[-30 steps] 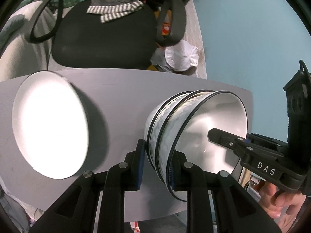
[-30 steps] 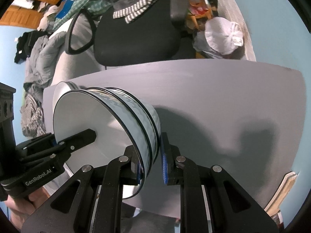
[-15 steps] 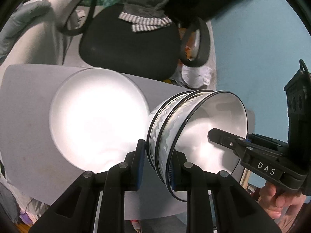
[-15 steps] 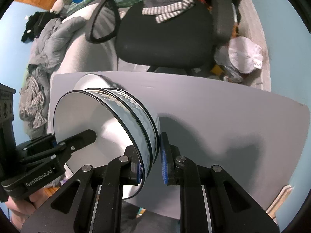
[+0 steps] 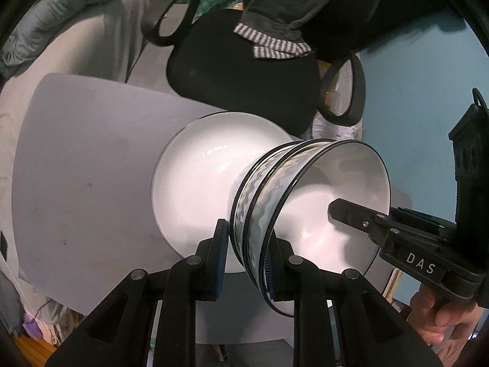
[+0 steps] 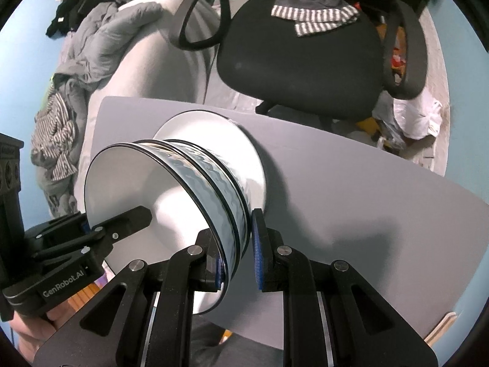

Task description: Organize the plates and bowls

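Glare washes out the white plate (image 5: 195, 183) at frame centre, and the stacked bowls (image 5: 305, 208) cover its right part, so whether they touch it is impossible to tell. Both tongs point steeply down at the grey table (image 5: 85, 168). The left tongs (image 5: 246, 260), low centre, pinch the bowls' near rim; the right tongs (image 6: 235, 253) clamp the opposite rim, narrow on it. The bowls are white inside with black rims and wavy ribbed sides, tilted, in front of the plate.
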Demonstrator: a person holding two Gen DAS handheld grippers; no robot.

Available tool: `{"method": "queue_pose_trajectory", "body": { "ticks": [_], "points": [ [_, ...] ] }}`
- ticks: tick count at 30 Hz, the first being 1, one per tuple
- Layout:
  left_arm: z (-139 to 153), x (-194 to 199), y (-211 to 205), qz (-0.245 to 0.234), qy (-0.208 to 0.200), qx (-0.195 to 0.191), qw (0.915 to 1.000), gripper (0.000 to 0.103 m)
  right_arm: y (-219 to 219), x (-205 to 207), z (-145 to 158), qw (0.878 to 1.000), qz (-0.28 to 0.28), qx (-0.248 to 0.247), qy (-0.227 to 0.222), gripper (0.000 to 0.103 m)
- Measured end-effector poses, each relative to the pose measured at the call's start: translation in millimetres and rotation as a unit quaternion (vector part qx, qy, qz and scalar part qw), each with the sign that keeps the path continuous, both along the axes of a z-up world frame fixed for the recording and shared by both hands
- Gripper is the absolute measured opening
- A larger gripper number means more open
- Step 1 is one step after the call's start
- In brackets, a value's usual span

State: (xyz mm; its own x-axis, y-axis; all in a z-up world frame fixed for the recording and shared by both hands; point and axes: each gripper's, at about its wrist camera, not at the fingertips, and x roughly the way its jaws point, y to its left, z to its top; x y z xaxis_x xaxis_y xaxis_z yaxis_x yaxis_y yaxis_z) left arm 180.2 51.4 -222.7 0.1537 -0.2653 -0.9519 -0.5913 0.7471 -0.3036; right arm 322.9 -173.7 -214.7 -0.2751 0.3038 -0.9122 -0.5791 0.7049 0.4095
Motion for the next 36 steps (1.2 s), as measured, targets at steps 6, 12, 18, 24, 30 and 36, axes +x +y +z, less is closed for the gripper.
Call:
{"method": "queue_pose_trajectory", "body": {
  "ticks": [6,12,18,24,30,36],
  "points": [
    [-16,0,14,0.005,0.013,-0.012,0.9998,0.02,22,-5,-13,1.0,0.011,-0.016,0.006,0.016],
    [-28,1,18,-0.001,0.026,-0.021,0.9994,0.02,32,-7,-25,0.999,0.007,-0.031,0.017,0.016],
    [-30,6,22,-0.01,0.027,-0.017,0.9994,0.02,37,-7,-29,0.999,0.001,-0.033,0.021,0.016],
    [-32,6,21,-0.014,0.025,-0.02,0.9994,0.02,39,-4,-29,0.999,-0.004,-0.039,0.021,0.016],
    [-30,6,21,-0.031,0.021,-0.019,0.9991,0.021,41,-7,-29,0.999,-0.003,-0.043,0.017,0.019],
    [-24,3,24,-0.03,0.017,0.011,0.9993,0.05,41,-10,-24,0.999,-0.002,-0.045,-0.007,0.036]
  ]
}}
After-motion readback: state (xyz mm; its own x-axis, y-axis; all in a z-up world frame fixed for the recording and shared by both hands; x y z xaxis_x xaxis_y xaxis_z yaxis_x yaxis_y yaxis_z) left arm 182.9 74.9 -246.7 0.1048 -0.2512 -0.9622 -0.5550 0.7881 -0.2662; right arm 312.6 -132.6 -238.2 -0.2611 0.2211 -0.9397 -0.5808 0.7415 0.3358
